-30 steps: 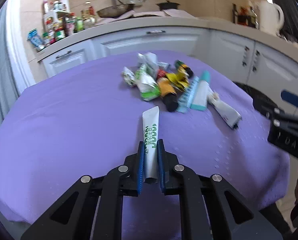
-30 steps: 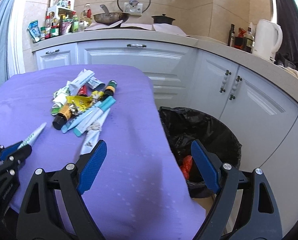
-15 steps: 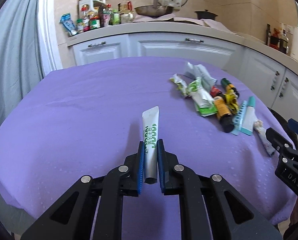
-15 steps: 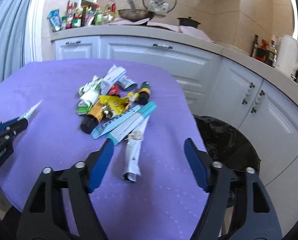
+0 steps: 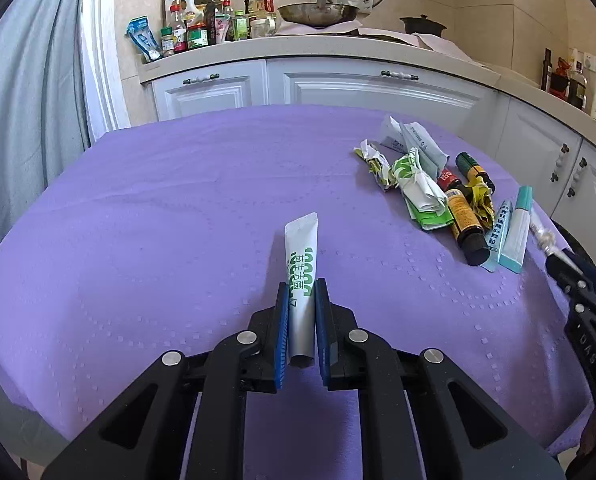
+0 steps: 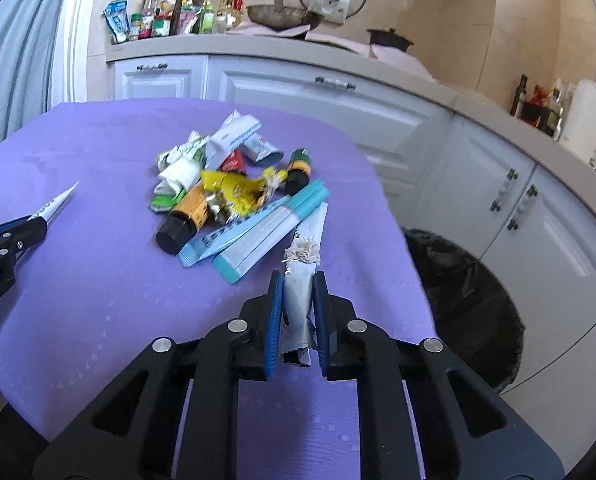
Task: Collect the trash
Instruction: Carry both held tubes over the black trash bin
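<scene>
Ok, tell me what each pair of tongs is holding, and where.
Left tongs: white tube, held at its cap end. Right tongs, just closed: crumpled silver tube, near its torn lower end.

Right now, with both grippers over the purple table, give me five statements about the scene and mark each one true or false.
1. The left gripper is shut on a white tube with green print. True.
2. The right gripper hangs open with nothing between its jaws. False: its jaws have just been closing and now pinch a crumpled silver tube.
3. A bin lined with a black bag stands beside the table's right edge in the right wrist view. True.
4. The brown bottle with the black cap stands upright. False: it lies on its side in the pile.
5. The tablecloth is green. False: it is purple.
</scene>
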Demonstrator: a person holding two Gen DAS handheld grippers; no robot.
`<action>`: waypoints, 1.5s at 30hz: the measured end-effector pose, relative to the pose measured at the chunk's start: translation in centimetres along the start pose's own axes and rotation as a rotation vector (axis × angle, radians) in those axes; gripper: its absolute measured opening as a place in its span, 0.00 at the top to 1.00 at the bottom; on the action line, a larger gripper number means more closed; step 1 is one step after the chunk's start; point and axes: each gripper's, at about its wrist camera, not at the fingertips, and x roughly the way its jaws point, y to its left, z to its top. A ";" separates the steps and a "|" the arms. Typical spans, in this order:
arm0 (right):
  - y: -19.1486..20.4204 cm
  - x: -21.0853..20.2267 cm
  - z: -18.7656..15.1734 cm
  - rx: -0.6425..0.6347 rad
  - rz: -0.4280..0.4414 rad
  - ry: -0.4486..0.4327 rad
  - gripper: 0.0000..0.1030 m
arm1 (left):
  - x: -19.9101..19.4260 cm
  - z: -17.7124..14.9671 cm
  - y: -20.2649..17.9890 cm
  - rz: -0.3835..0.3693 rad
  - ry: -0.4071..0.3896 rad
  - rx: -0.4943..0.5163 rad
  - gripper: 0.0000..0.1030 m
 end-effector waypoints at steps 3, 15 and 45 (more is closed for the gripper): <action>-0.5 -0.2 0.1 0.003 -0.017 -0.013 0.86 | -0.3 0.1 -0.2 0.003 -0.011 0.002 0.87; -4.5 -1.5 0.3 0.081 -0.071 -0.060 0.86 | -2.6 1.3 -2.3 -0.041 -0.078 0.019 0.87; -17.5 -1.0 -1.7 0.280 -0.209 -0.055 0.85 | -2.5 4.7 -19.4 -0.257 -0.150 0.248 0.87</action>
